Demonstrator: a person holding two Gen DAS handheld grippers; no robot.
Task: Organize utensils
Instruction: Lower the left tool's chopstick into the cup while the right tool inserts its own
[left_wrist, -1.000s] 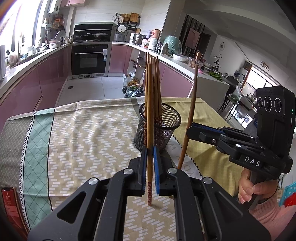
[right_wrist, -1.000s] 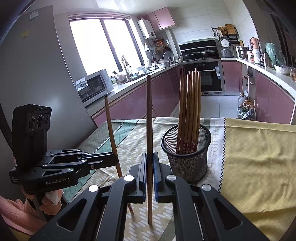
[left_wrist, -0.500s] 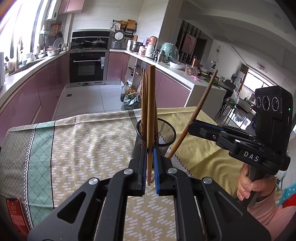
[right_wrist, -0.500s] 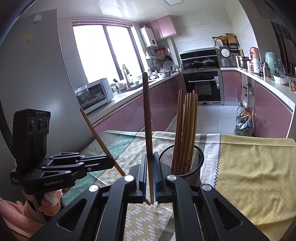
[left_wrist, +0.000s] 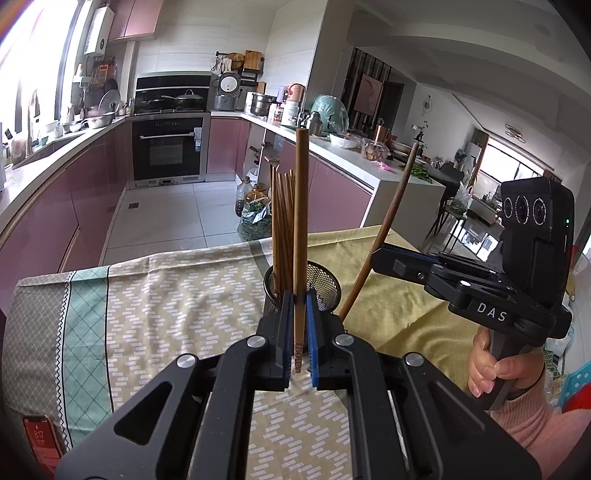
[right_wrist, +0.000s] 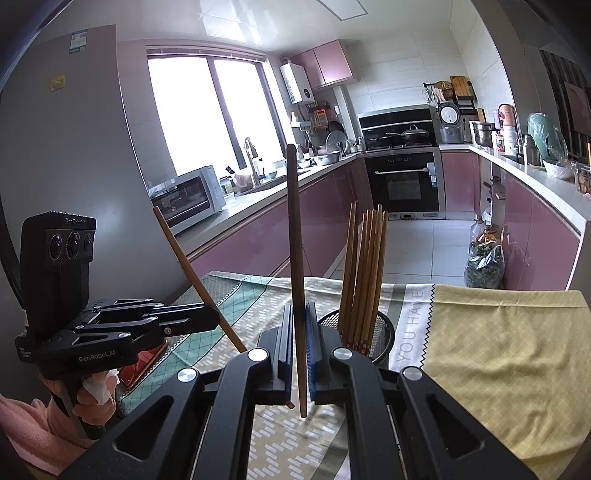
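Left claw (left_wrist: 300, 334): clamped on one chopstick (left_wrist: 301, 236), stick near upright, patterned tip poking just below your pads. Right claw (right_wrist: 299, 349): clamped on a second chopstick (right_wrist: 295, 266), also near upright, tip hanging below the pads.

Change over the last second: both of your hands have risen and both stick tips have come up off the tablecloth (left_wrist: 177, 306). In each view the other hand's stick now leans instead of standing straight.

Mesh cup (left_wrist: 325, 286) sits just beyond the left claw, slightly right of it; from the right claw it lies just ahead and to the right. A bundle of chopsticks (right_wrist: 364, 273) already stands in it.

Reading: both sticks look lifted high enough to clear the cup's rim. Next is likely carrying each tip over the opening and letting go. Watch that the two sticks don't cross on the way in.
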